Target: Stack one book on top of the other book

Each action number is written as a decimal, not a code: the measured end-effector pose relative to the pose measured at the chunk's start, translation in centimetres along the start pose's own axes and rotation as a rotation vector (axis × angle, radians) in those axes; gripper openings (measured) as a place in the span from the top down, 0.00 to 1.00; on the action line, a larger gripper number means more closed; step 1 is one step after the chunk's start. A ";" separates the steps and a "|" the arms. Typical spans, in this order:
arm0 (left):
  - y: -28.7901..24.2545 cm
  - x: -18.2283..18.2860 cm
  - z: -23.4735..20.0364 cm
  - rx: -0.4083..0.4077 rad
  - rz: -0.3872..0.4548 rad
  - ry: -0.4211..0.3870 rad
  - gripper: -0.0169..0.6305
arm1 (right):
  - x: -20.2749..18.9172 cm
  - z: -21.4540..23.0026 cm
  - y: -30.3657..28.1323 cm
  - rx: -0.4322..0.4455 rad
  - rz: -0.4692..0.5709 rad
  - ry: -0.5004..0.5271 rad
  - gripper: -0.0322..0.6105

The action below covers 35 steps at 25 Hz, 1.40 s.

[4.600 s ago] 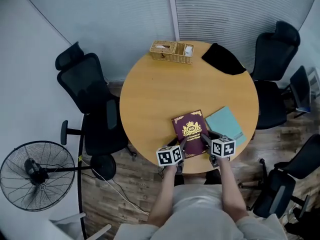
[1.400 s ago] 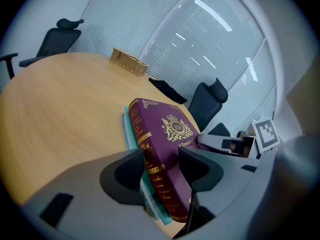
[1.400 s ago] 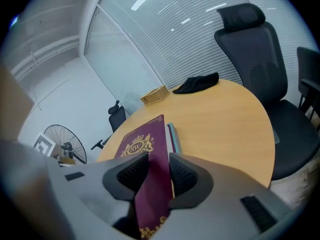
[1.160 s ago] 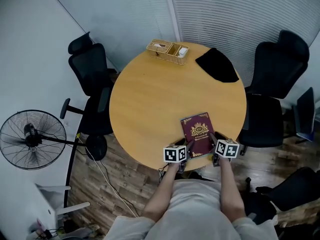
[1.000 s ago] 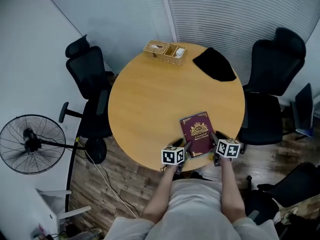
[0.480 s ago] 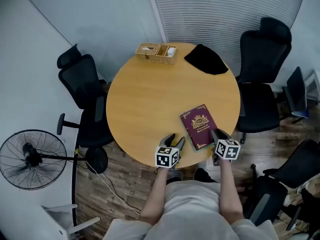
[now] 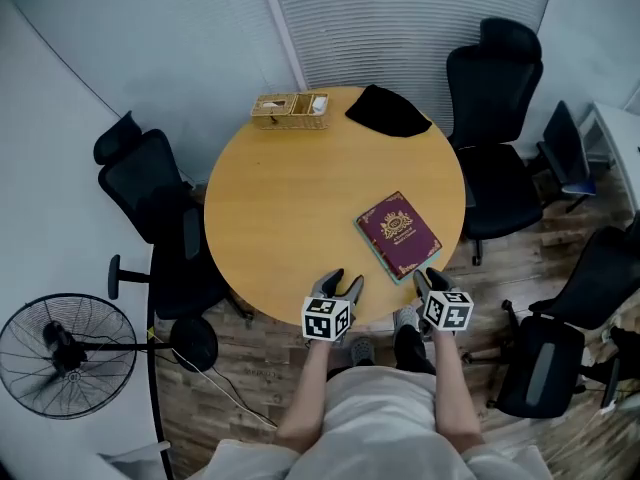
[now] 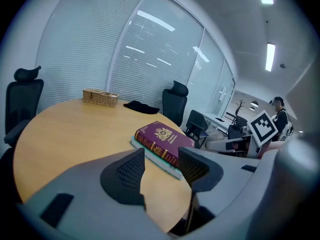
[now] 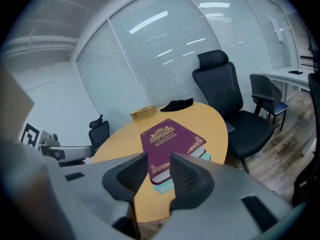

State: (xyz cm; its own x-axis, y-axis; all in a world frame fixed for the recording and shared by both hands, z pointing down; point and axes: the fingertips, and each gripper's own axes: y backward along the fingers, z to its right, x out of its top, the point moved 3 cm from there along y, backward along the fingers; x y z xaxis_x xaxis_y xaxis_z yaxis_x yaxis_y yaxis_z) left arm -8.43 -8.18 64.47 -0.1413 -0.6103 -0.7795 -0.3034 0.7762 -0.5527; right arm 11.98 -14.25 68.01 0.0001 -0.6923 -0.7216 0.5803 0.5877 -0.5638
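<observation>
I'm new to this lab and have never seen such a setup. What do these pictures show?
A person holds a two-jaw gripper in each hand: left gripper, right gripper. One picture comes from a head camera looking down; the other two cameras ride on the grippers, looking along their jaws. On the round table lie a maroon book stacked on a teal book, a wicker basket and a black cloth. Both grippers are open and empty; the right one's jaws have just been opening.
</observation>
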 end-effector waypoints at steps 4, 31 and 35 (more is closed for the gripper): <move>1.5 -1.4 1.0 -0.068 -0.012 -0.013 0.62 | -1.7 -0.9 2.6 -0.049 0.035 -0.004 0.73; 6.3 -2.2 0.8 -0.084 0.109 -0.041 0.64 | -3.8 -6.4 5.9 -0.066 0.092 0.090 0.73; 6.5 -2.6 0.2 -0.061 0.110 -0.047 0.70 | -3.4 -6.5 5.5 -0.058 0.114 0.089 0.79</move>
State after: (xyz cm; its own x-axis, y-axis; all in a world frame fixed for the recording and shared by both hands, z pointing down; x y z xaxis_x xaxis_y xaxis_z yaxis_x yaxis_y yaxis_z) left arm -9.90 -1.51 62.79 -0.1325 -0.5128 -0.8482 -0.3457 0.8259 -0.4454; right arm 9.89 -5.94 64.75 -0.0105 -0.5813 -0.8136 0.5323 0.6856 -0.4967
